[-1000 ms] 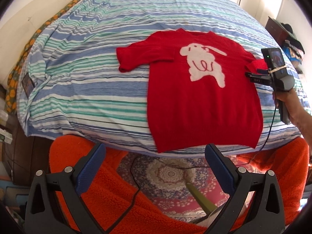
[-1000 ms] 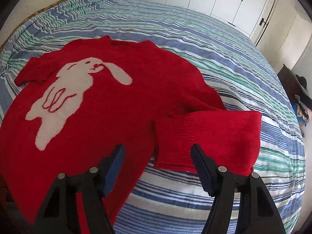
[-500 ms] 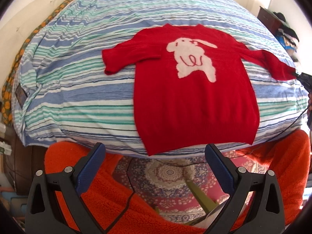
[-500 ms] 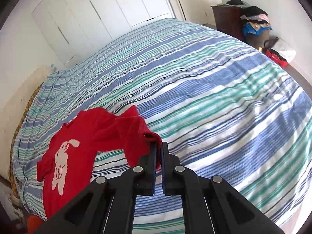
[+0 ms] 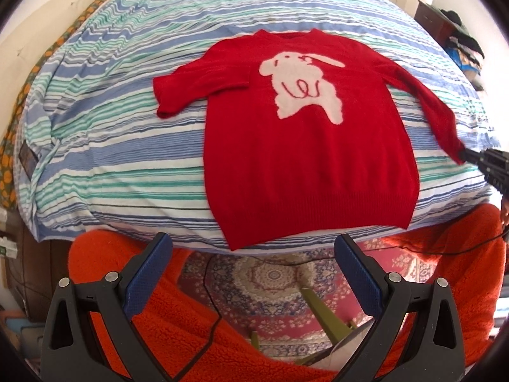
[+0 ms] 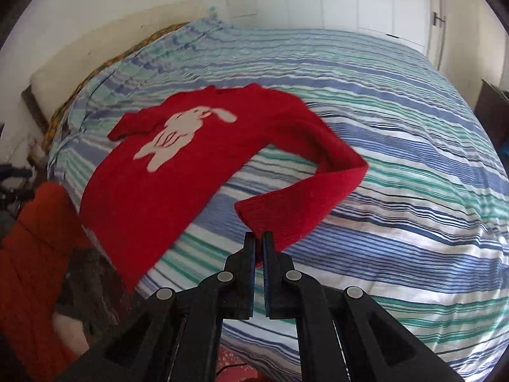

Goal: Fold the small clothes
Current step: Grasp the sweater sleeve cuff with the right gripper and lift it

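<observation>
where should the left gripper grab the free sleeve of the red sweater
Take the free sleeve at its cuff, coming down from above on the outer side. The cuff is the loose end, lying flat on the striped bedcover, clear of the body. The left gripper is open; the right gripper pinches the other cuff.

Sweater [image 5: 305,146] flat on bed [image 5: 105,146]

I see a bed [image 5: 105,146] under a cover striped blue, green and white. A red sweater [image 5: 305,172] with a white rabbit lies flat on it, face up, hem at the near edge. Its one sleeve rests bent on the cover, the other stretched out sideways.
</observation>
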### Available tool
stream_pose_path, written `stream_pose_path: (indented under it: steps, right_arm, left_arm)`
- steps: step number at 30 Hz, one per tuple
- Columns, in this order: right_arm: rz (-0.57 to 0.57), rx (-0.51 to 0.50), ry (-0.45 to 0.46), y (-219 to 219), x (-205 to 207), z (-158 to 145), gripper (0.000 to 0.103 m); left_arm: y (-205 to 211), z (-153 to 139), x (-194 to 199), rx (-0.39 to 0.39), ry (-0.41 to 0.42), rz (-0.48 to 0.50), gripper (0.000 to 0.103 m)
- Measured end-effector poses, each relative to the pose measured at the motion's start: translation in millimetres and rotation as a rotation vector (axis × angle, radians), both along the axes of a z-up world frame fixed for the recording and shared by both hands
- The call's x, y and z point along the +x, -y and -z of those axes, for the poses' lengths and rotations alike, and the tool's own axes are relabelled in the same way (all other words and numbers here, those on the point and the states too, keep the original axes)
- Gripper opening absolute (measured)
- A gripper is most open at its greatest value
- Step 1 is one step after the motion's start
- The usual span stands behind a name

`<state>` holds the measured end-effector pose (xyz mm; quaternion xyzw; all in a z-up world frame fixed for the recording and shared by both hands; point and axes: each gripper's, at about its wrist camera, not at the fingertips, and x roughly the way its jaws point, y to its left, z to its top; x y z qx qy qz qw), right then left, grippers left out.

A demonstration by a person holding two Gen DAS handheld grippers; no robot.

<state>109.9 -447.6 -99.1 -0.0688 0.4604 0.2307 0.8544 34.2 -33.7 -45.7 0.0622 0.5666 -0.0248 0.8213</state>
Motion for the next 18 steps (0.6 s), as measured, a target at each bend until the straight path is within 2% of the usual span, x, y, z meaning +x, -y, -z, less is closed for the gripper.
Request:
stream_pose_path:
  steps: [2,5,8,11,12,14,15,16,18]
  right_arm:
    - [-0.117,-0.079,-0.052,-24.0,-6.5,20.0,0.004]
    - [-0.136,-0.104,-0.086,-20.0,-0.4,36.4,0.004]
    - [-0.027,-0.041,-0.066,12.6,15.8,23.7,0.004]
    - [0.153,0.055,-0.067,65.8,29.6,8.5,0.005]
    - [0.2,0.069,-0.076,80.0,31.9,7.9,0.008]
    - [0.254,0.103,-0.164,101.7,35.3,16.9,0.031]
    - [0.264,0.122,-0.219,109.2,34.3,23.4,0.059]
    - [0.264,0.147,-0.25,115.6,31.9,27.4,0.071]
    - [0.288,0.215,-0.245,132.7,26.0,24.9,0.071]
  left_arm:
    - [3.5,0.8,0.6,0.01,0.004,0.01,0.102]
    - [8.9,2.0,0.4,0.031,0.011,0.025,0.102]
    - [10.1,4.9,2.0,0.028,-0.002,0.027,0.102]
    - [10.9,7.7,3.3,0.03,-0.012,0.03,0.102]
    - [11.6,8.4,3.8,0.032,-0.014,0.032,0.102]
    - [12.6,8.8,4.7,0.035,-0.016,0.034,0.102]
    - [12.9,8.8,5.0,0.036,-0.016,0.034,0.102]
    - [13.0,8.4,5.4,0.037,-0.016,0.035,0.102]
    - [14.0,9.6,6.4,0.04,-0.02,0.037,0.102]
